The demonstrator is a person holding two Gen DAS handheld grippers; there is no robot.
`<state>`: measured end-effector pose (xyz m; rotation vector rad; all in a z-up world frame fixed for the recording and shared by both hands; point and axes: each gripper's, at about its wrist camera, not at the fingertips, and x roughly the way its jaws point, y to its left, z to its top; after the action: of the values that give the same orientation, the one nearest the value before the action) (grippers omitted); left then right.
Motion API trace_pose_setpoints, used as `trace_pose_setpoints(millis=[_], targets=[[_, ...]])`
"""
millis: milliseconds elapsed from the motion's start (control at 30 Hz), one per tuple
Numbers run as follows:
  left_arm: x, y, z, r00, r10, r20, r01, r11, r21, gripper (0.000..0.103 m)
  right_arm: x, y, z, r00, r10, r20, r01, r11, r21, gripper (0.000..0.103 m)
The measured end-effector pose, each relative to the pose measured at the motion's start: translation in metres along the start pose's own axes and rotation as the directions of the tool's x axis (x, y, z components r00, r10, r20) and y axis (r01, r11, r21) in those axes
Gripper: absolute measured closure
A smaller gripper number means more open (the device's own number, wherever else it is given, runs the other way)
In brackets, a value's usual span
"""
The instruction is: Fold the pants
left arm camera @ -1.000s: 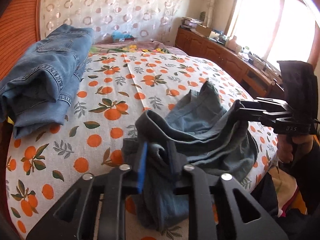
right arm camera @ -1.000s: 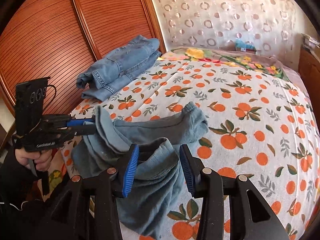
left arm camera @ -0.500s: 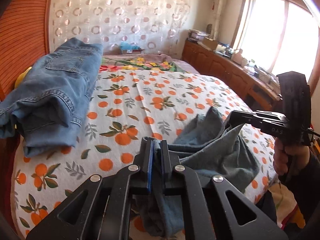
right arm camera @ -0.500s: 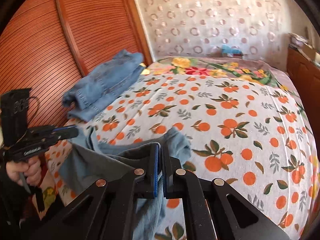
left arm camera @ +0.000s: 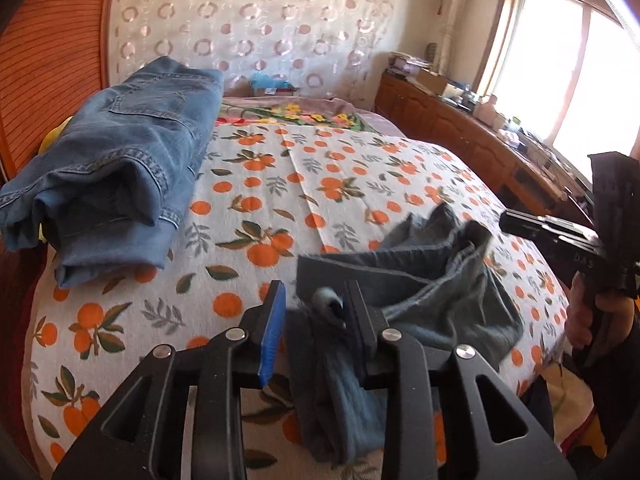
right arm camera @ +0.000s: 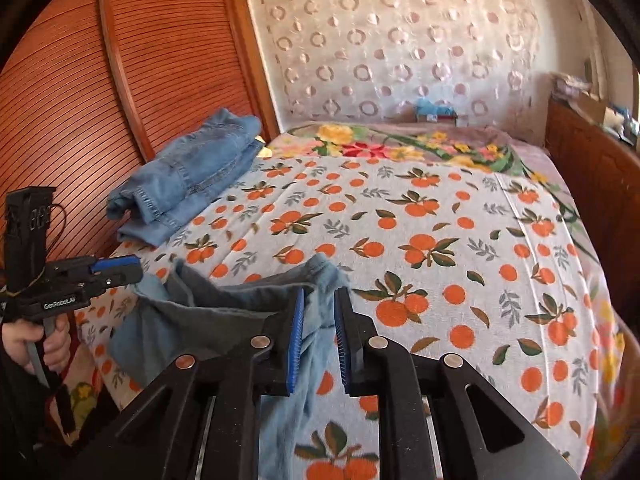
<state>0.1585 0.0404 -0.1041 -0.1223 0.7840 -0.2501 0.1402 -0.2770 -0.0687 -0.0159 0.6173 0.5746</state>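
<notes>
- A bedroom: a bed (left arm camera: 248, 184) under a white cover printed with oranges, a slatted wooden wardrobe door (right arm camera: 80, 80) on one side, a curtain with ring patterns (left arm camera: 248, 40) at the head, and a bright window (left arm camera: 560, 68) above a cluttered wooden cabinet (left arm camera: 460, 128).
- The pants (left arm camera: 420, 280), grey-blue and crumpled, lie at the near edge of the bed, bunched between the two pairs of fingers with the cloth sagging between them. The waist opening gapes upward; the long axis runs roughly from one gripper to the other, though the bunching makes the leg direction hard to tell.
- The left gripper (left arm camera: 316, 320) has just been opening: its fingers stand spread, with a blurred fold of the pants hanging between them, close against the right-hand pad and clear of the blue pad.
- The right gripper (right arm camera: 320, 328) has also just been opening: its fingers are slightly apart, with paler cloth draped between them; the pads do not visibly press it.
- Beyond the left fingers, well apart, a folded pair of blue jeans (left arm camera: 120, 168) lies beside the wardrobe.
- The lower part of the pants drops below the bed edge, behind the gripper bodies, and is cut off.
- A hand (right arm camera: 36, 340) grips each handle; the arms are mostly out of frame.
</notes>
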Motion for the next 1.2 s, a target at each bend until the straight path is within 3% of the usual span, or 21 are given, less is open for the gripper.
trace_pose_setpoints(millis=[167,433,533,733,800,833,867,967,1100,1200], targets=[[-0.007,-0.002,-0.011,0.999,-0.035,0.003,0.035,0.999,0.013,0.054,-0.003,0.007,-0.014,0.999,0.037,-0.026,-0.038,0.998,-0.057,0.064],[0.004,-0.006,-0.009,0.999,-0.027,-0.028,0.029,0.997,0.066,0.054,0.022,0.009,-0.015,0.993,0.055,-0.100,-0.065,0.993,-0.098,0.062],[0.019,-0.007,-0.001,0.997,-0.052,-0.060,0.057,0.995,0.081,0.054,0.034,0.005,-0.008,0.992,0.051,-0.119,-0.062,0.994,-0.090,0.062],[0.036,-0.008,0.012,0.996,-0.074,-0.057,0.078,0.994,0.081,0.054,0.049,0.002,0.005,0.992,0.060,-0.107,-0.068,0.995,-0.072,0.062],[0.038,-0.007,0.013,0.995,-0.088,-0.050,0.092,0.993,0.074,0.062,0.052,0.002,0.007,0.993,0.070,-0.099,-0.077,0.995,-0.069,0.062],[0.038,-0.006,0.014,0.995,-0.085,-0.051,0.088,0.993,0.073,0.066,0.052,0.002,0.006,0.993,0.072,-0.093,-0.078,0.995,-0.066,0.067],[0.039,-0.005,0.014,0.995,-0.084,-0.053,0.088,0.994,0.072,0.074,0.053,0.001,0.006,0.993,0.079,-0.088,-0.085,0.995,-0.061,0.082],[0.039,-0.004,0.013,0.990,-0.124,-0.061,0.128,0.990,0.062,0.089,0.052,0.001,0.005,0.992,0.103,-0.071,-0.107,0.993,-0.050,0.092],[0.024,-0.006,0.017,0.994,-0.110,0.025,0.109,0.994,0.032,0.091,0.046,0.007,0.007,0.998,0.070,-0.008,-0.070,0.996,-0.056,0.093],[0.019,-0.003,0.020,0.995,-0.095,0.044,0.095,0.995,0.010,0.082,0.054,0.005,0.007,0.999,0.039,-0.022,-0.039,0.999,-0.032,0.093]])
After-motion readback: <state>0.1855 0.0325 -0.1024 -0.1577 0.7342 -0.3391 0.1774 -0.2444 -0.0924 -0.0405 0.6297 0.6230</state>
